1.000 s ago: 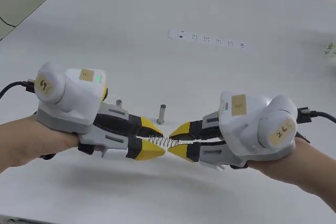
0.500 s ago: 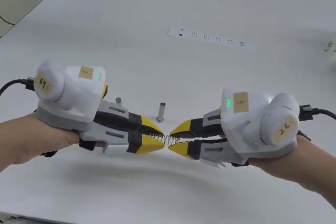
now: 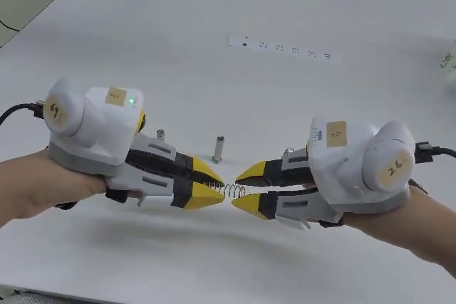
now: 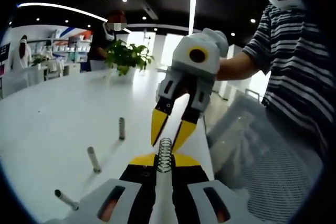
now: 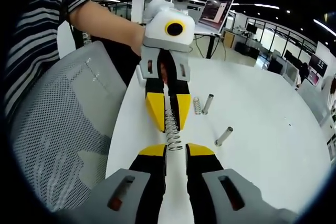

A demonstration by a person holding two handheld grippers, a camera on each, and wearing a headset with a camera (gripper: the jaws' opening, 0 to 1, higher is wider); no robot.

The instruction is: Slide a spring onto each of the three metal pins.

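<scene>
Left hand-held gripper [image 3: 223,190] is closed on one end of the spring [image 3: 234,191] above the worktop's [image 3: 214,55] near edge, while the right hand-held gripper [image 3: 237,191], jaws parted around its free end, should grip squarely before threading a pin [image 3: 218,149].

My left gripper [image 3: 219,191] has shut. A second ago its jaws stood apart around the spring [image 5: 171,124]; now they clamp it, and less coil shows past the tips. My right gripper [image 3: 236,190] has let go: its jaws, pinched before, now stand spread around the spring's free end. It has also drawn slightly away to the right.
</scene>
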